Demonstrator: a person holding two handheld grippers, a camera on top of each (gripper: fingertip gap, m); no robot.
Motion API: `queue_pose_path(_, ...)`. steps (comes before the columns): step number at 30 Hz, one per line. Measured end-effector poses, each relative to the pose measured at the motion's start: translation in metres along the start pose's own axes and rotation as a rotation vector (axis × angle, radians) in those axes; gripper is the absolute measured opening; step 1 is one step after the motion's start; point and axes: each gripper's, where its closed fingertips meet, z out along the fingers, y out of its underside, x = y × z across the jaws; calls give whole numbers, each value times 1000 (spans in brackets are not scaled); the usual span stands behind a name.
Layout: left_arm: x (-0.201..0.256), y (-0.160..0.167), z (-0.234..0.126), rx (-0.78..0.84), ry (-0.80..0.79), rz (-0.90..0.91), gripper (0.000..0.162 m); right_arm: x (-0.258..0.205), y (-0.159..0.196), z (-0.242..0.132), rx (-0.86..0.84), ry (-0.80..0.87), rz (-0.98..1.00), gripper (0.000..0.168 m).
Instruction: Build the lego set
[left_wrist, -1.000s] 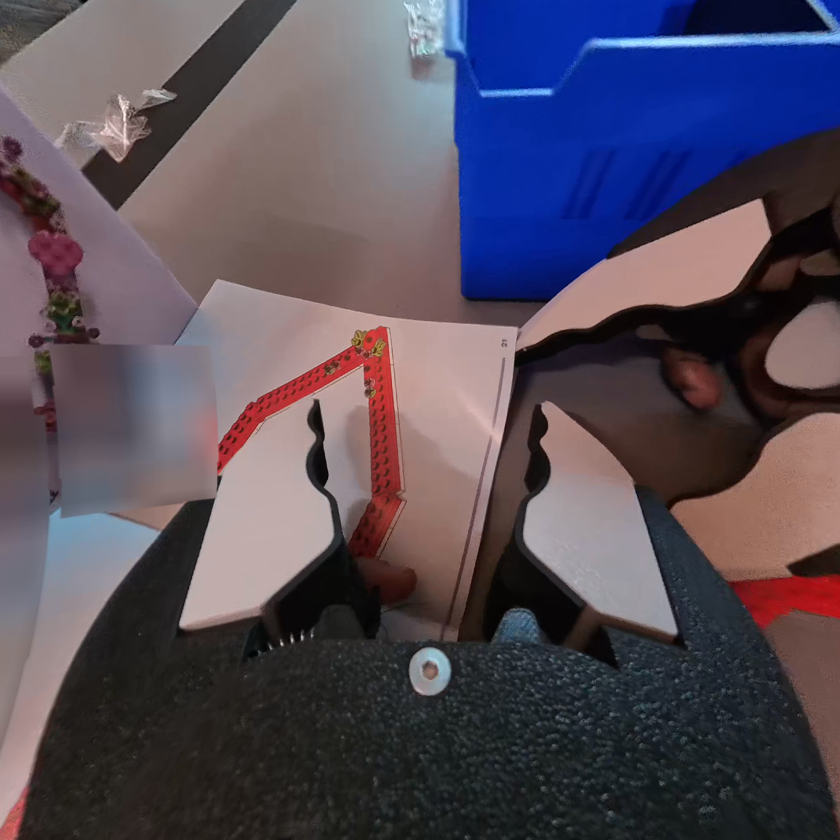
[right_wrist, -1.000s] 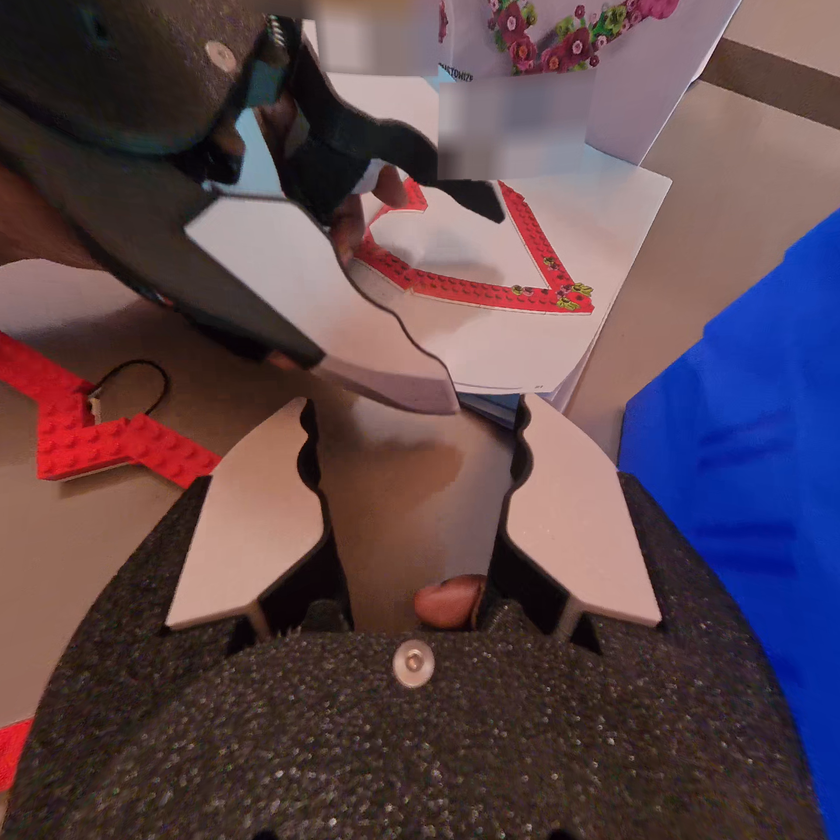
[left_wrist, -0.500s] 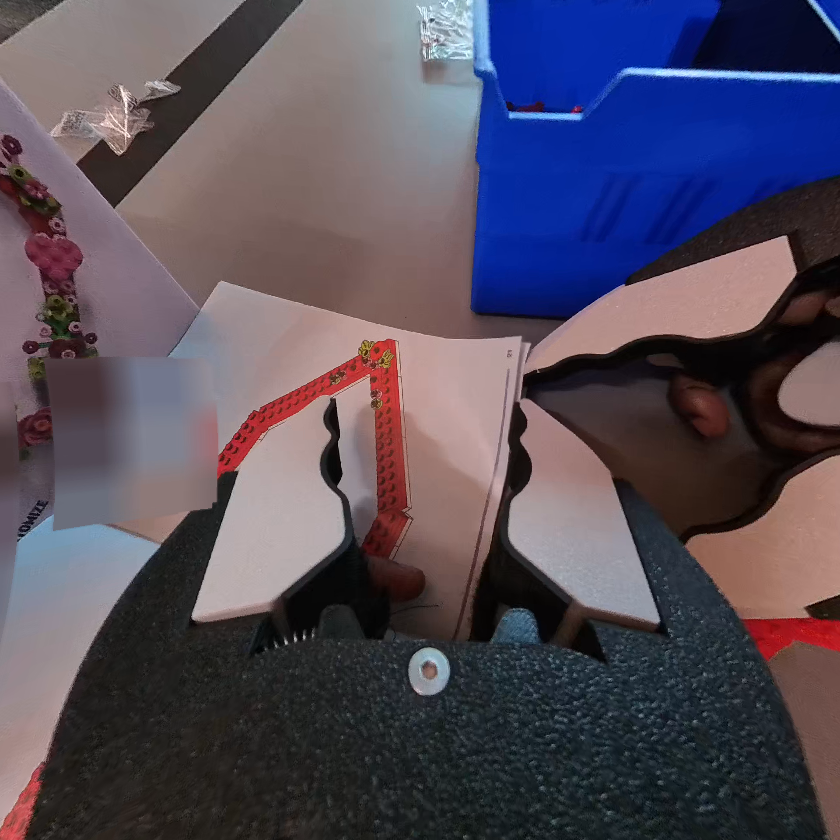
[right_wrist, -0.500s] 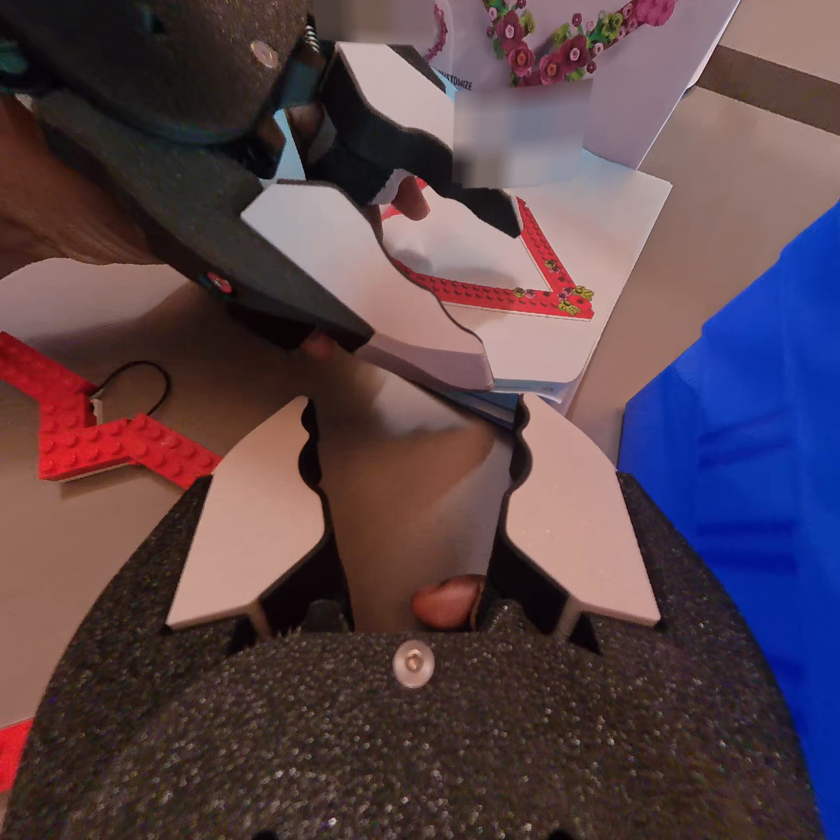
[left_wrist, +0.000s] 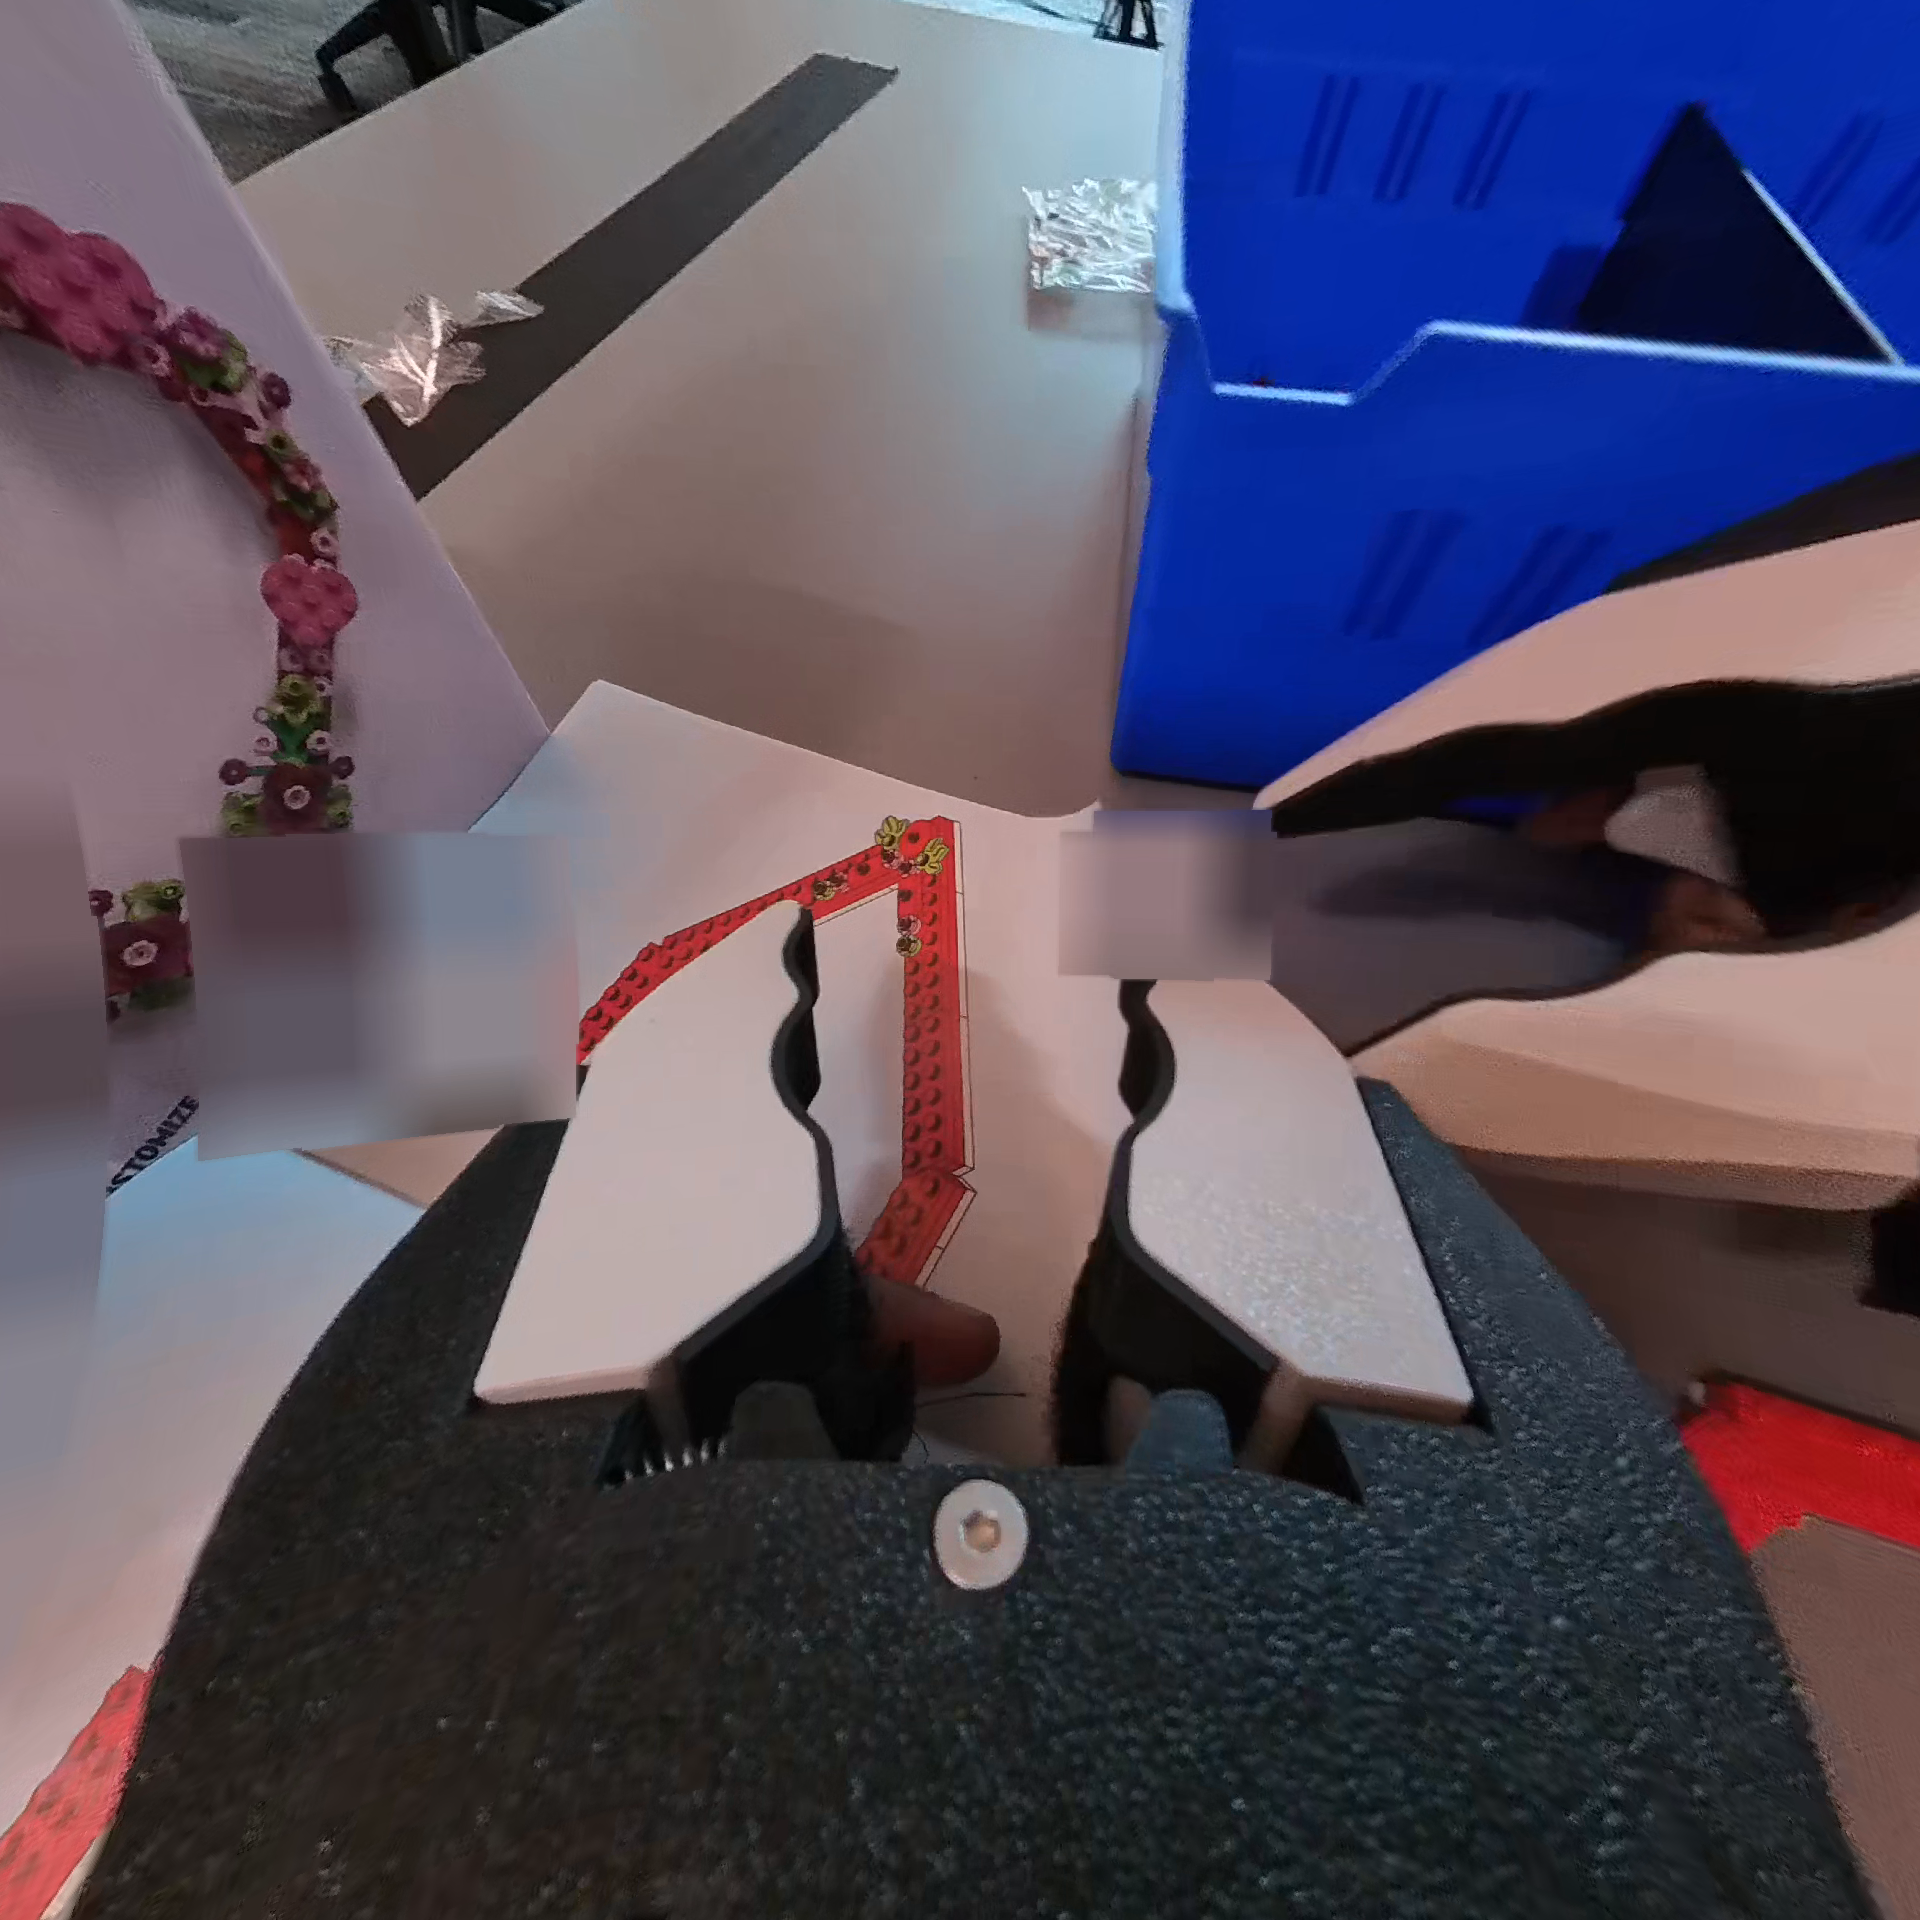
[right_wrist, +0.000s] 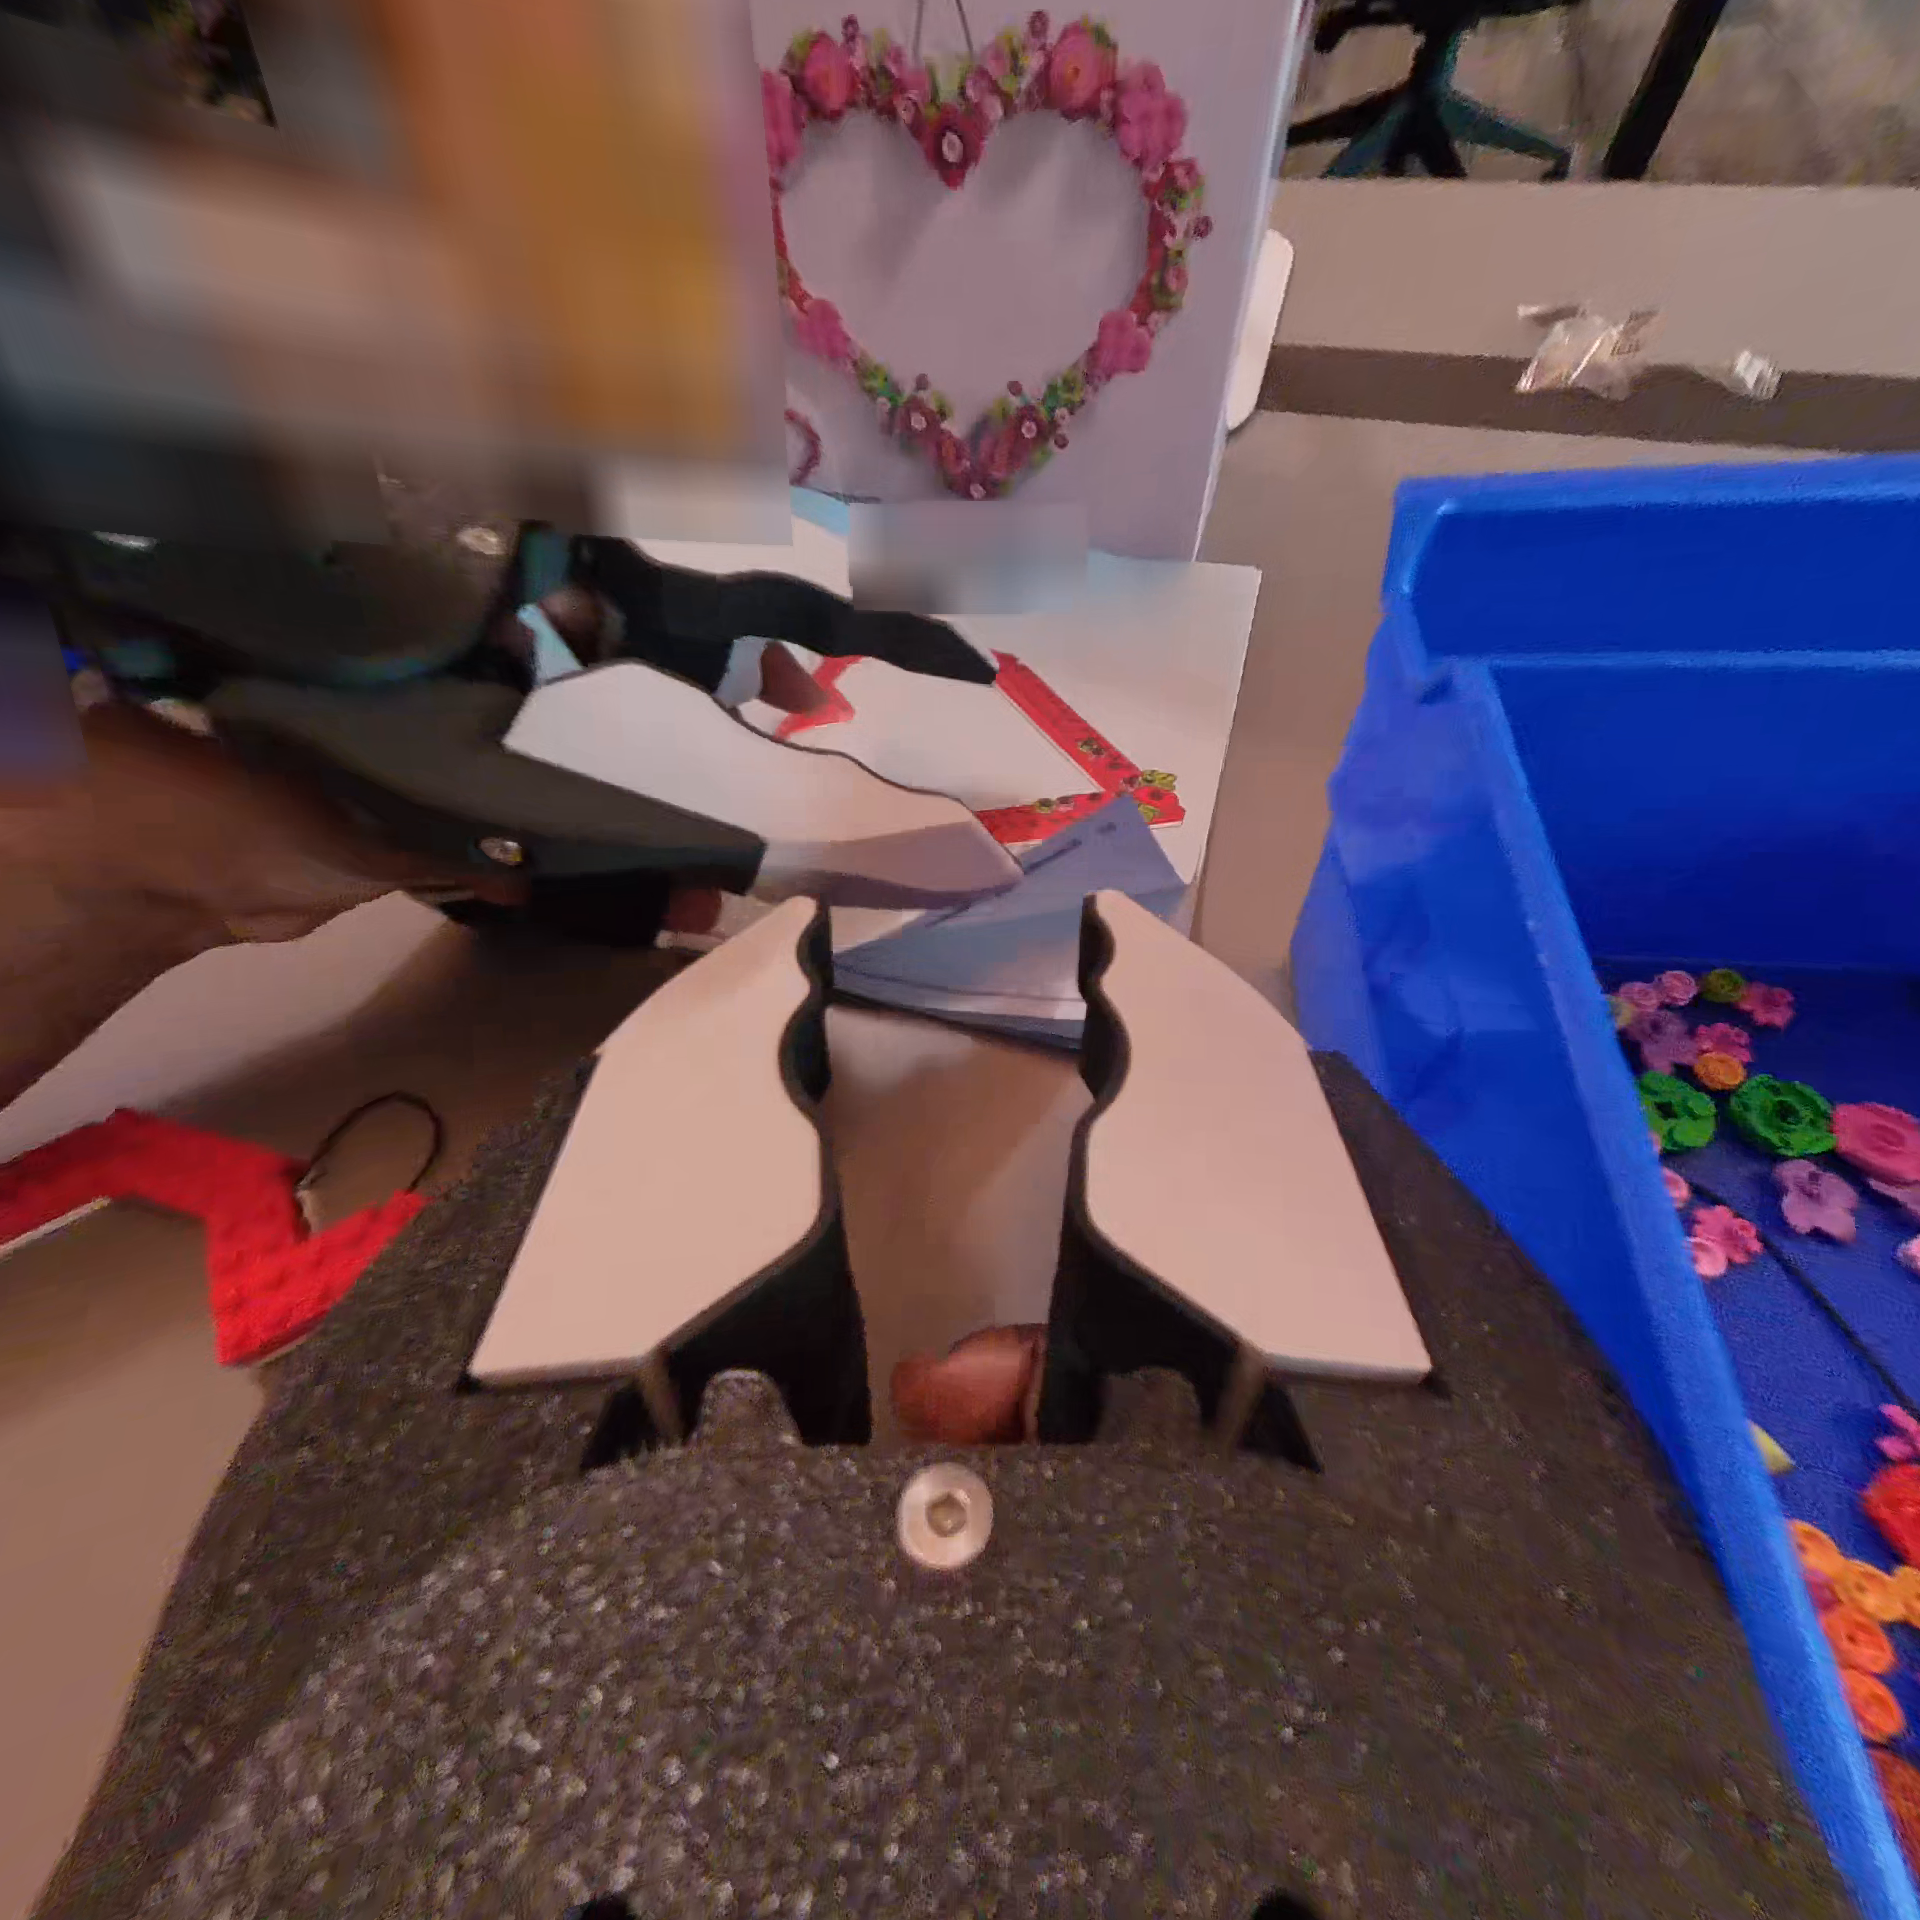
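The open instruction booklet (left_wrist: 1029, 1091) lies on the table and shows a red heart-frame drawing. My left gripper (left_wrist: 966, 961) is open just above that page, its jaws straddling the drawing's right side. In the right wrist view the left gripper (right_wrist: 977, 748) lies low over the booklet (right_wrist: 966, 966), and a page corner is lifted beside its lower finger. My right gripper (right_wrist: 951, 914) is open and empty, just short of the booklet's near edge. The red Lego heart frame (right_wrist: 239, 1236) with a black string loop (right_wrist: 374, 1132) lies to its left.
A blue bin (right_wrist: 1455, 935) holding several small flower pieces (right_wrist: 1782, 1117) stands on the right; it also shows in the left wrist view (left_wrist: 1455, 540). The set's box (right_wrist: 987, 260) stands behind the booklet. Crumpled clear bags (left_wrist: 426, 343) lie farther back.
My left jaws have narrowed over the page and a page corner has lifted. My right gripper has drawn back and tilted up, so the bin's inside and the box now show.
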Motion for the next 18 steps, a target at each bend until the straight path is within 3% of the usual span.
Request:
queue_pose_path(4, 2, -1, -1, 6, 15, 6, 53, 4, 3, 4, -36, 20, -28, 46)
queue_pose_path(8, 13, 14, 6, -98, -12, 205, 39, 5, 14, -6, -68, 38, -110, 53)
queue_pose_path(11, 18, 21, 11, -147, -50, 326, 12, 5, 19, -14, -66, 45, -115, 55)
queue_pose_path(13, 18, 22, 12, -148, -65, 335, 0, 5, 21, -17, -55, 39, -101, 55)
queue_pose_path(18, 23, 16, 8, -117, -1, 219, 0, 3, 29, -19, -68, 15, -79, 56)
